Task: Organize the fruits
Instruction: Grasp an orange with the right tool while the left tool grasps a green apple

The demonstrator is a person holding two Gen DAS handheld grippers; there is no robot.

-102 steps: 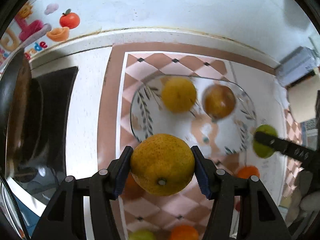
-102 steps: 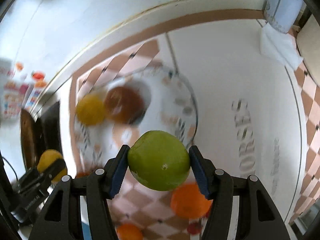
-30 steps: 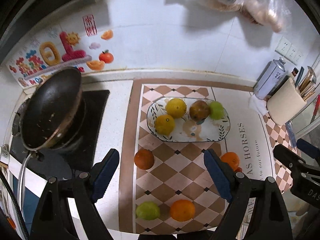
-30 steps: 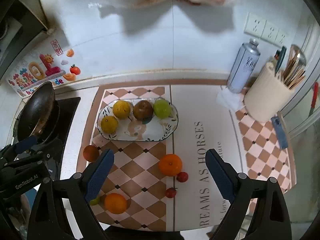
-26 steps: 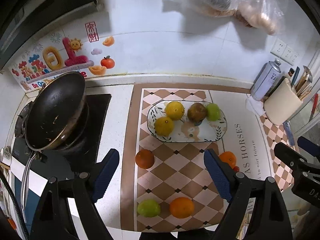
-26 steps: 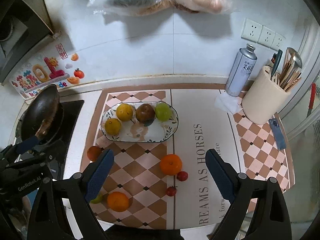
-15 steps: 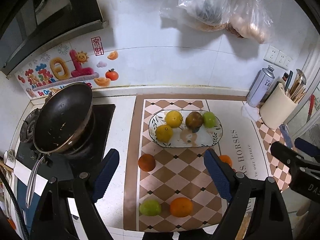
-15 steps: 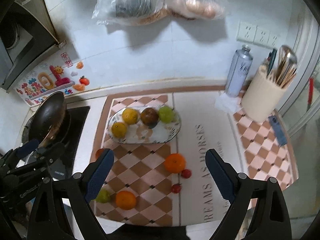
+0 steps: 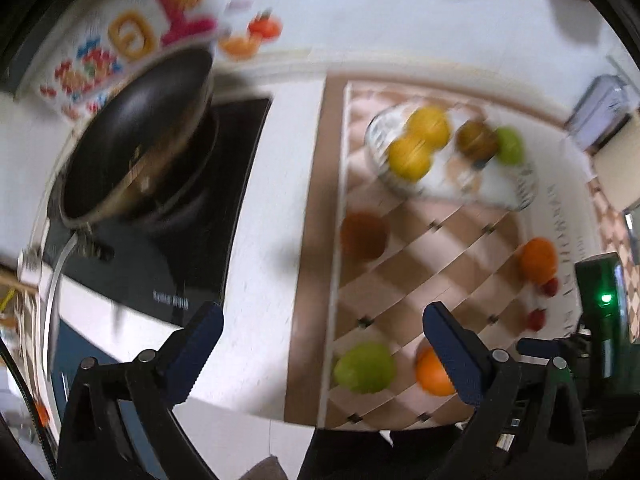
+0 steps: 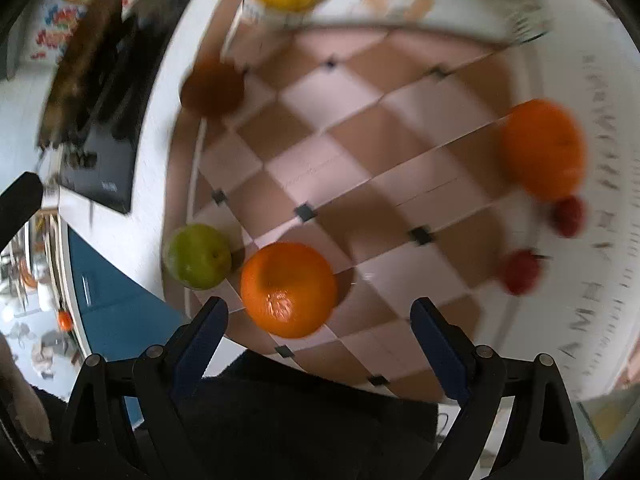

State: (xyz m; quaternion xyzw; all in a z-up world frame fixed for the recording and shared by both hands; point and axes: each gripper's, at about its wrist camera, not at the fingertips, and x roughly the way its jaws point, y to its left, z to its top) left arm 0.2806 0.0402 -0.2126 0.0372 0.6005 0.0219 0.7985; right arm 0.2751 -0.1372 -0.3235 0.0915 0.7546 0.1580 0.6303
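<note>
Both views are motion-blurred. The oval plate (image 9: 516,196) holds two yellow citrus, a brown fruit and a green fruit. On the checkered mat lie a dark orange fruit (image 9: 363,236), a green fruit (image 9: 365,367), an orange (image 9: 434,372), another orange (image 9: 538,260) and small red fruits (image 9: 536,319). My left gripper (image 9: 322,348) is open and empty above the mat's front left. My right gripper (image 10: 318,332) is open and empty, just in front of the near orange (image 10: 289,289), with the green fruit (image 10: 199,256) to its left. The far orange (image 10: 542,148) and red fruits (image 10: 520,271) lie to the right.
A black pan (image 9: 136,148) sits on the dark cooktop (image 9: 180,248) at the left. A spray can (image 9: 600,108) and a cream holder (image 9: 620,168) stand at the far right. The counter's front edge (image 10: 132,280) runs just below the near fruits.
Both grippers have dropped from high above the counter to close over the mat's front. The right one now faces the near orange. Both stay open and empty.
</note>
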